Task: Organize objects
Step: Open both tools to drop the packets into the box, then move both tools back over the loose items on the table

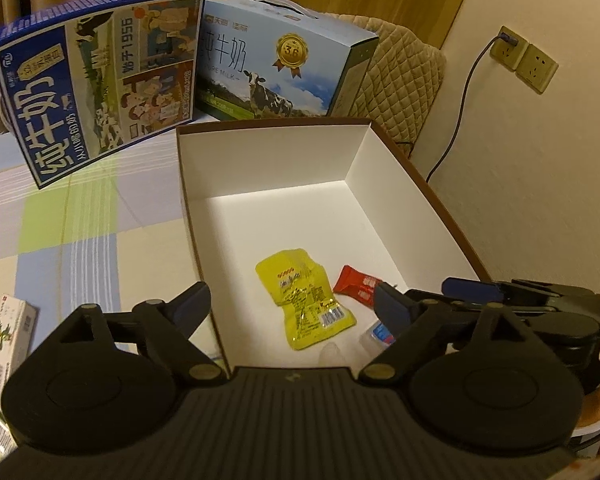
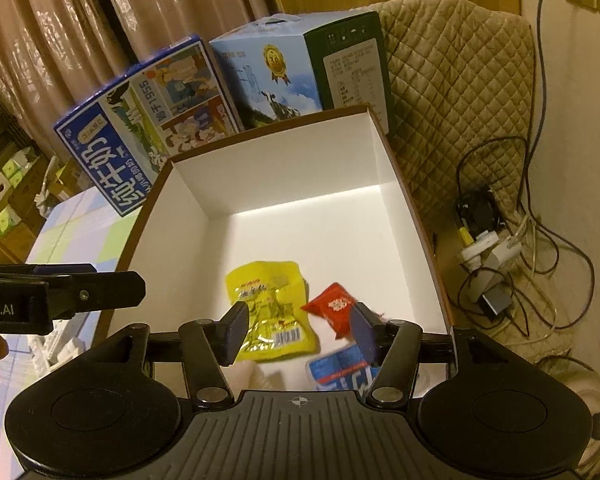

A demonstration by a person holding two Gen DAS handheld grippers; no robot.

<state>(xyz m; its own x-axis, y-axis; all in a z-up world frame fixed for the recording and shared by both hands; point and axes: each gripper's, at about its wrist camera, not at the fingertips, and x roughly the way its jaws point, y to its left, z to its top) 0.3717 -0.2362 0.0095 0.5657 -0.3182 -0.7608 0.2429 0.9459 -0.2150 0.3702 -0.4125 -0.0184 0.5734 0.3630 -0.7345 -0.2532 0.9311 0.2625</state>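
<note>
Looks like mid-sorting: yellow packet (image 2: 269,312) and red packet (image 2: 333,309) already sit near the front edge of the white box (image 2: 300,184), both the left gripper (image 1: 290,304) and right gripper (image 2: 300,330) spread empty, so next grab probably the small carton (image 1: 4,344) at the table's near-left edge

Right gripper (image 2: 300,330) hangs over the near end of the white box (image 2: 396,160), fingers (image 2: 236,330) spread with nothing between them. Inside the box lie a yellow packet (image 2: 266,306), a red packet (image 2: 332,308) beside it, and a blue-and-white packet (image 2: 340,368) nearest the camera. Left gripper (image 2: 100,290) sits outside the box's left wall.
</note>
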